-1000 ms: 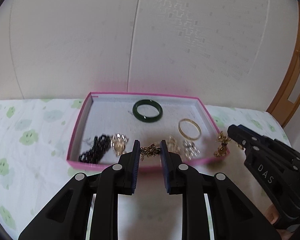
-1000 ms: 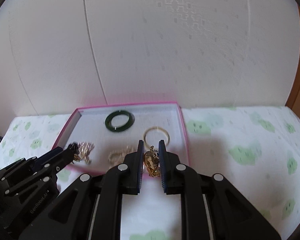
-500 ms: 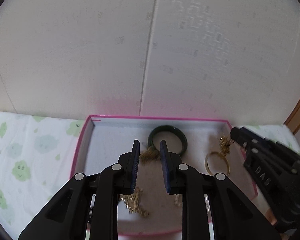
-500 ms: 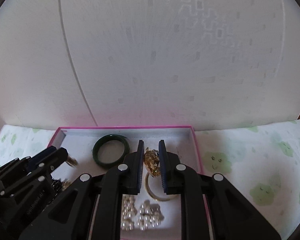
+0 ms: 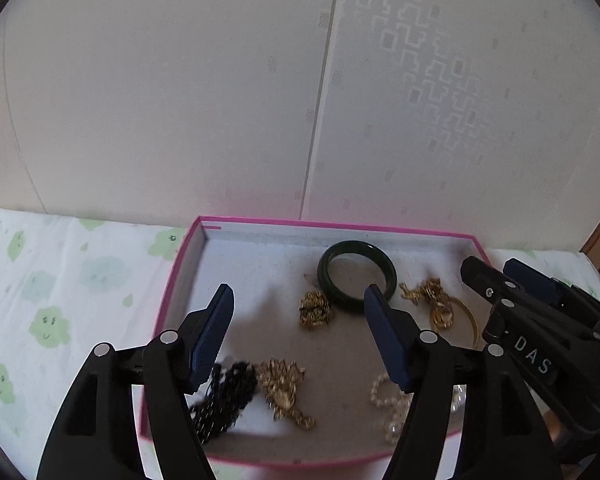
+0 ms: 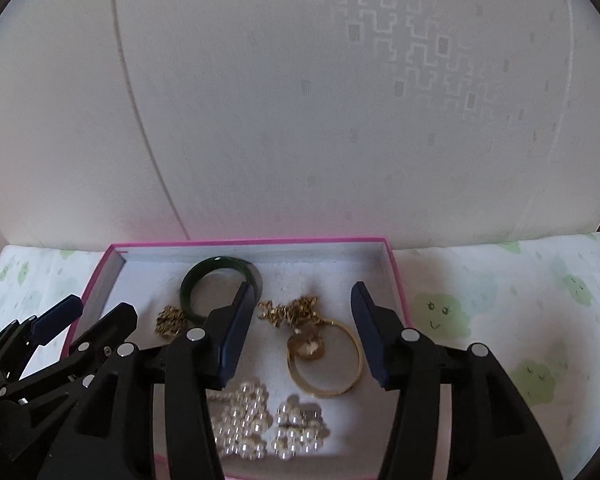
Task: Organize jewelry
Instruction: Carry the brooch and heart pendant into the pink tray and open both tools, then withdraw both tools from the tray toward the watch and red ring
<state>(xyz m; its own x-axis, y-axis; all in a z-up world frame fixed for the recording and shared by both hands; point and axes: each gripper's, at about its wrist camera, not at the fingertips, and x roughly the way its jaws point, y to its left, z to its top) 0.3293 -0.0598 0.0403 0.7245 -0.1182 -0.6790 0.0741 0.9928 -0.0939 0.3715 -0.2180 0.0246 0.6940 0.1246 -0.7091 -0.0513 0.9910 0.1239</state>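
While both jaws gape, jewelry crowds the pink box.

We see the tray lying on the bed sheet before the wall. In it, the bangle lies at the back, the hoop to its right, the pearls nearest us.

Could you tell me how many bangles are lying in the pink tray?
2. The dark green bangle lies near the pink tray's far wall; the thin gold bangle lies toward its right side, a gold chain piece overlapping it. None seem hidden.
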